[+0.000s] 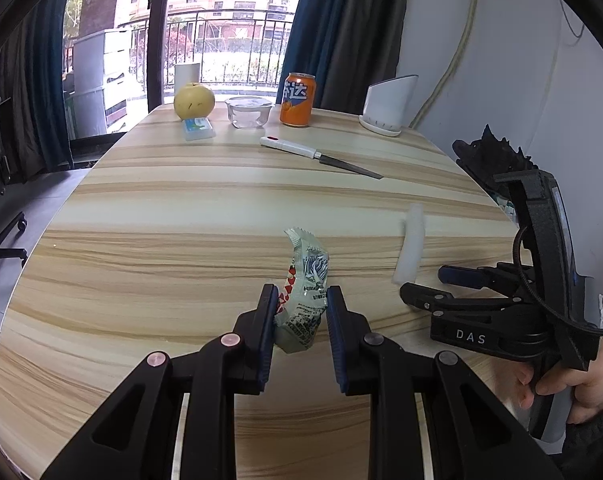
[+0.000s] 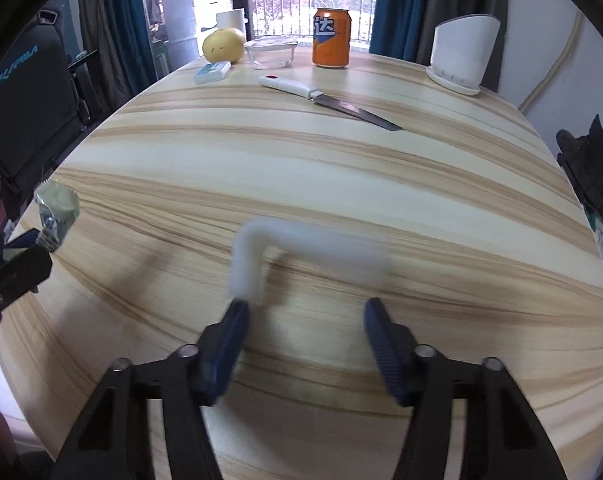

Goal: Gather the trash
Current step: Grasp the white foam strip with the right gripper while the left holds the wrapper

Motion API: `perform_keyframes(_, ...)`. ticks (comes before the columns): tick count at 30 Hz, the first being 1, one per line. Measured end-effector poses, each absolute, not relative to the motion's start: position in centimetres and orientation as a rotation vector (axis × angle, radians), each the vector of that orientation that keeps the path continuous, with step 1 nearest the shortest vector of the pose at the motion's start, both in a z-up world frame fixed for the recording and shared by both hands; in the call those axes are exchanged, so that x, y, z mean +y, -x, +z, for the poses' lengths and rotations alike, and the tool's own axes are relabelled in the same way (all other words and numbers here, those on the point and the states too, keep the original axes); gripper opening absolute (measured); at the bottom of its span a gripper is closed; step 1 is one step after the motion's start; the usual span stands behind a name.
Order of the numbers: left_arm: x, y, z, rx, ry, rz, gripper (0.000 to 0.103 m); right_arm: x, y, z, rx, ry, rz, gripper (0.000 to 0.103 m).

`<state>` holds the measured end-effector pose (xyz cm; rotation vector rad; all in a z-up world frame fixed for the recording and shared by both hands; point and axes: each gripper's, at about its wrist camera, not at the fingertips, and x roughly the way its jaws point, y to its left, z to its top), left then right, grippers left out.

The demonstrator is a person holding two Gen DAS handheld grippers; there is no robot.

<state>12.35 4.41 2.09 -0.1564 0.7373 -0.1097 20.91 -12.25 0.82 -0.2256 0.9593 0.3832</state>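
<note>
I am working over a striped wooden worktop (image 1: 149, 216) set before a window with blue curtains. My left gripper (image 1: 301, 312) has its jaws clenched on a crinkled snack wrapper (image 1: 305, 280); the wrapper stands up between the blue pads at the near middle of the worktop, and I cannot tell whether its lower end touches the wood. In the right wrist view the same wrapper shows at the far left edge, in the left gripper's jaws.

To the right of it is a white strip of trash (image 2: 301, 252), blurred, bent at one end. My right gripper (image 2: 305, 336) has its jaws released and spread wide, the left pad just beside the strip's bent end; whether it touches, I cannot tell. From the left wrist view the strip sits just beyond the right gripper's tips.

Farther out, a knife (image 1: 317, 156) with a white handle lies flat at mid worktop. Along the far edge stand a yellow pear (image 1: 193, 100), a small blue-and-white pack (image 1: 197, 128) in front of it, a clear glass bowl (image 1: 247, 112), an orange soda can (image 1: 297, 100) and a white bin (image 1: 387, 106) at the far right. A dark object (image 2: 593, 168) sits at the right edge.
</note>
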Motion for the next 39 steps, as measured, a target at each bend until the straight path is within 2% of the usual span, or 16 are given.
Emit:
perform_keyframes(11, 4.1, -12.4, 2.1, 0.739, 0.153, -0.113, 0.019, -12.4, -20.8, 0.7, 0.933, 0.243, 0.416, 0.05)
perform_keyframes(12, 4.2, -12.4, 2.0, 0.738, 0.155, -0.113, 0.019, -12.4, -21.0, 0.8, 0.933, 0.224, 0.422, 0.053)
perform_keyframes(14, 4.2, -12.4, 2.1, 0.736, 0.157, -0.113, 0.019, -12.3, -21.4, 1.0, 0.939, 0.187, 0.433, 0.091)
perform_keyframes(15, 4.2, -12.4, 2.1, 0.735, 0.155, -0.113, 0.019, -12.2, -21.6, 1.2, 0.936, 0.17, 0.429, 0.096)
perform_keyframes(24, 5.3, -11.7, 2.1, 0.718, 0.161, -0.098, 0.019, -7.8, -23.6, 1.9, 0.93, 0.183, 0.401, 0.096)
perform_keyframes(29, 6.1, -11.5, 1.9, 0.721, 0.165, -0.087, 0.019, -5.9, -23.9, 1.2, 0.932, 0.218, 0.37, 0.092)
perform_keyframes(32, 6.6, -11.6, 1.7, 0.719, 0.177, -0.085, 0.019, -5.1, -23.8, 0.6, 0.95, 0.236, 0.363, 0.076)
perform_keyframes(36, 6.8, -11.5, 1.6, 0.72, 0.187, -0.084, 0.019, -4.5, -23.7, 0.1, 0.95, 0.254, 0.362, 0.063)
perform_keyframes(39, 6.8, -11.7, 1.6, 0.722, 0.19, -0.083, 0.019, -4.3, -23.8, 0.2, 0.95, 0.25, 0.366, 0.05)
